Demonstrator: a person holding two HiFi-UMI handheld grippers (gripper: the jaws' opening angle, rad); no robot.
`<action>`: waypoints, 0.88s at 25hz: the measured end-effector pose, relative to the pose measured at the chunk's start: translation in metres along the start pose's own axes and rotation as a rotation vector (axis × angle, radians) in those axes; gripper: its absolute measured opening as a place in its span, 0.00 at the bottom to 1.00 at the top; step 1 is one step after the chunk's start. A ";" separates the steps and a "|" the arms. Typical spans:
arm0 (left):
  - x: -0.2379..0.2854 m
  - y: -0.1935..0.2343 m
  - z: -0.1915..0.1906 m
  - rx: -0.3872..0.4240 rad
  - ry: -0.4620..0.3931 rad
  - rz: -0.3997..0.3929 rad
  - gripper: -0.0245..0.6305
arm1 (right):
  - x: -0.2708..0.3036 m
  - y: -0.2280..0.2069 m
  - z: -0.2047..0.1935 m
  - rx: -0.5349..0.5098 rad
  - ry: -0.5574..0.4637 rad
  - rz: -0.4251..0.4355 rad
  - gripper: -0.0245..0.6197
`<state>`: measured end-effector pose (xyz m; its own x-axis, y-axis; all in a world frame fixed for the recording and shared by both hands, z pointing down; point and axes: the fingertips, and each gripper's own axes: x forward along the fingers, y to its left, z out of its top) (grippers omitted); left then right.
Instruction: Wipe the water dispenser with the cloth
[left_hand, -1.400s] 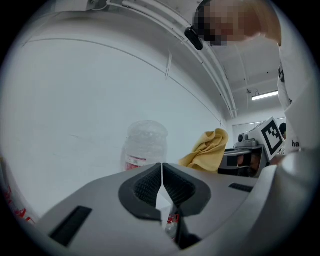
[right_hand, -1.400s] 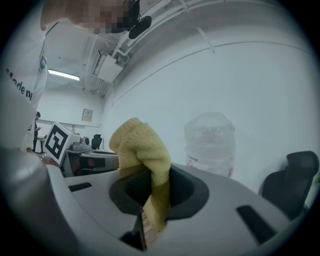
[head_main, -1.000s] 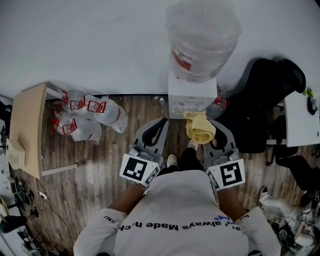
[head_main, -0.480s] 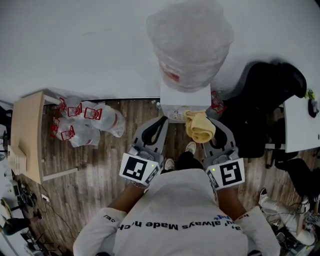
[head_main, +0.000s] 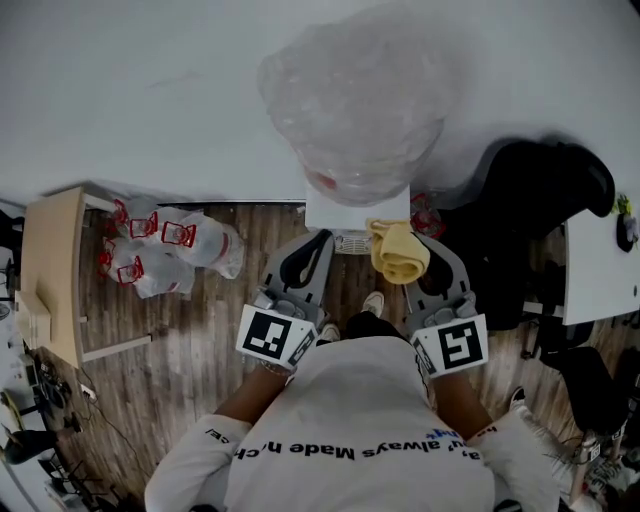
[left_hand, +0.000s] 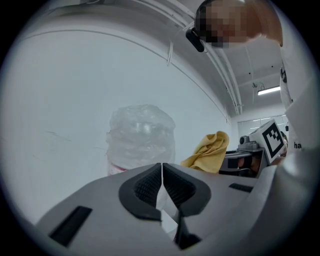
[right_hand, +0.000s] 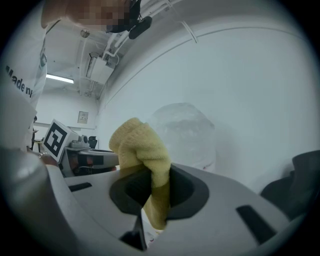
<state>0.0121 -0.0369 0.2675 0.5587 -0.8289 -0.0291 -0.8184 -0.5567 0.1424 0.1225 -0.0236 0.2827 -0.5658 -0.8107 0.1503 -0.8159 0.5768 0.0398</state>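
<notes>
Wipe apparently not begun | right gripper (right_hand: 157, 185) clenched on folded yellow terry cloth (right_hand: 137, 142), just beside white box-shaped water dispenser (head_main: 355, 208) | left gripper (left_hand: 162, 182) closed, empty | to do: whole wipe

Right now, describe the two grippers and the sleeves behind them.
The left gripper and right gripper are both light grey, wedge-shaped shells. Dark ribbed pads line the jaws. Each carries a white cube printed with black square markers. The person wears a white long-sleeved top with dark lettering across it.
</notes>
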 end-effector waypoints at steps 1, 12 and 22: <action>0.003 0.000 -0.001 0.000 0.001 0.006 0.08 | 0.001 -0.003 0.000 -0.001 0.000 0.006 0.13; 0.017 0.017 -0.001 0.017 0.012 0.050 0.08 | 0.026 -0.006 -0.001 -0.015 0.020 0.070 0.13; -0.006 0.066 -0.007 0.020 0.040 0.035 0.08 | 0.081 0.037 -0.007 -0.113 0.004 0.053 0.13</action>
<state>-0.0448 -0.0684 0.2843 0.5347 -0.8449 0.0155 -0.8397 -0.5291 0.1226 0.0469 -0.0674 0.3029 -0.6074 -0.7784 0.1587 -0.7661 0.6268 0.1423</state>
